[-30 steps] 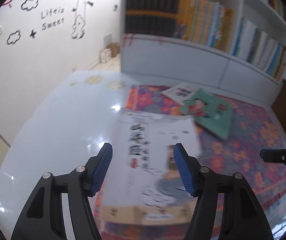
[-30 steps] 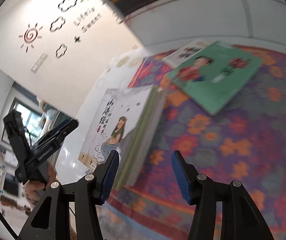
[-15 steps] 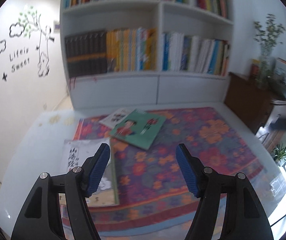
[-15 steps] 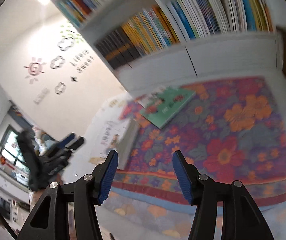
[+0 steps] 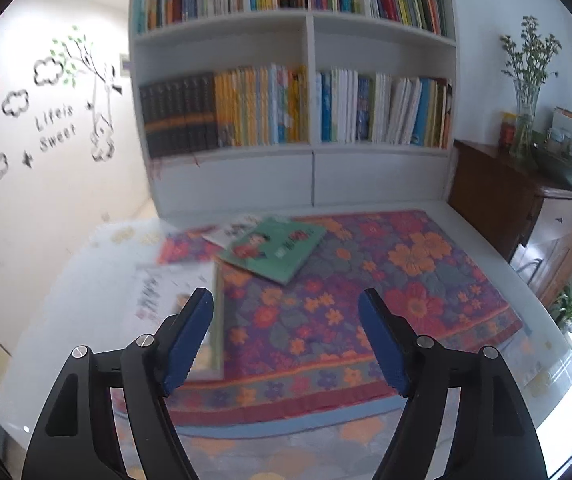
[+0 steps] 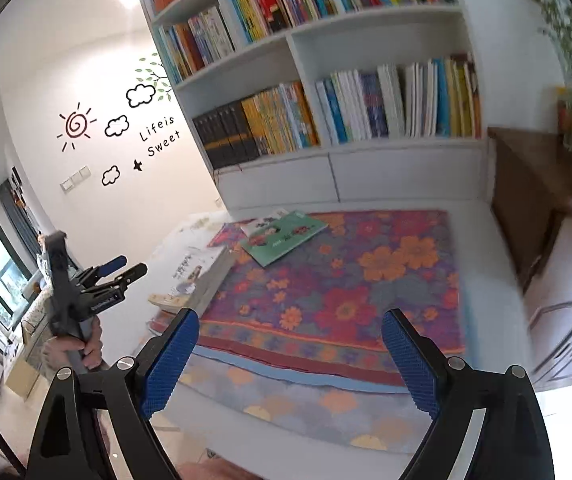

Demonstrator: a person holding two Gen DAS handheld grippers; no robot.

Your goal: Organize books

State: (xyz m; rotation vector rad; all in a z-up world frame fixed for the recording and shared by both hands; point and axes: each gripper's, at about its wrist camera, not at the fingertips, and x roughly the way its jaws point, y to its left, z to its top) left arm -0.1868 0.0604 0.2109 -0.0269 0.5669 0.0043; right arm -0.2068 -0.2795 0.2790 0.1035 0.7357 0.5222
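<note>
Left gripper (image 5: 286,332) and right gripper (image 6: 288,354), jaws just widened, empty, above floral rug (image 6: 366,272); white book stack (image 6: 200,276) at rug's left edge, green book (image 6: 286,236) farther back, near bookshelf (image 6: 366,168).

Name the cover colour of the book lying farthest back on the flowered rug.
The white-covered book is half hidden; the book on top is green. Right wrist view.

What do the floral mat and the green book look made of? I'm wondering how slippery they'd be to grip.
The floral mat looks like quilted cotton fabric, matte, with stitched puffy patterns. The green book seems a thin paperback with a smooth, possibly slightly glossy cover; motion blur leaves its sheen uncertain.
</note>
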